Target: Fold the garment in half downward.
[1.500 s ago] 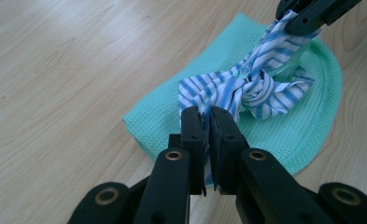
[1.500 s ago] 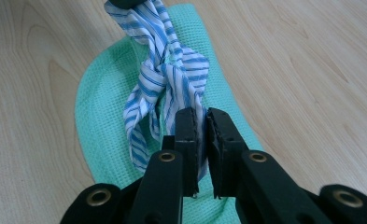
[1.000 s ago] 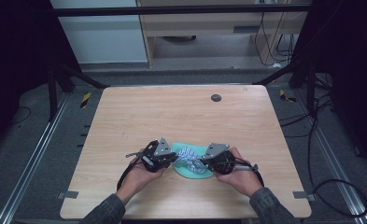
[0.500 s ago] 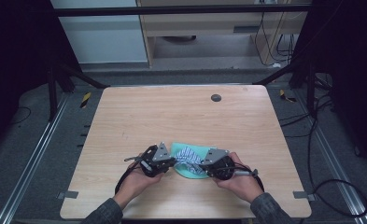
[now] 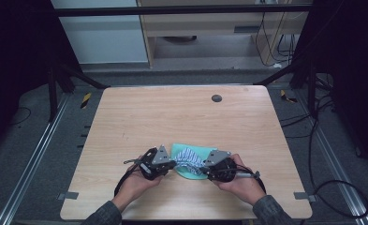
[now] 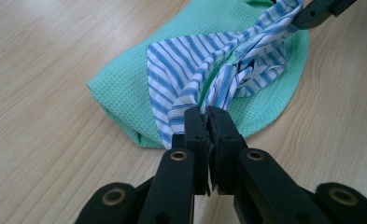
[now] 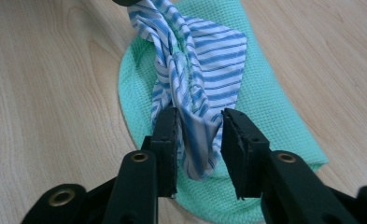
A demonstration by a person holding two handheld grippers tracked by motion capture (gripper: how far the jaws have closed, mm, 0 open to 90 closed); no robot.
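A blue-and-white striped cloth (image 5: 191, 157) lies bunched on a folded green cloth (image 5: 179, 149) near the table's front edge. My left gripper (image 6: 208, 112) is shut on one gathered end of the striped cloth (image 6: 190, 70), above the green cloth (image 6: 125, 88). My right gripper (image 7: 201, 119) has just been opening. The other end of the striped cloth (image 7: 204, 60) hangs loose between its parted jaws, with a gap at one pad. In the high view the left gripper (image 5: 173, 164) and right gripper (image 5: 205, 168) face each other across the cloths.
The wooden table (image 5: 181, 117) carries a small dark round disc (image 5: 217, 98) at its far right. Metal frame rails run along both sides, and cables lie on the floor to the right.
Both hands and the cloths sit slightly nearer the table's front edge than a second ago. Little else differs in the high view.
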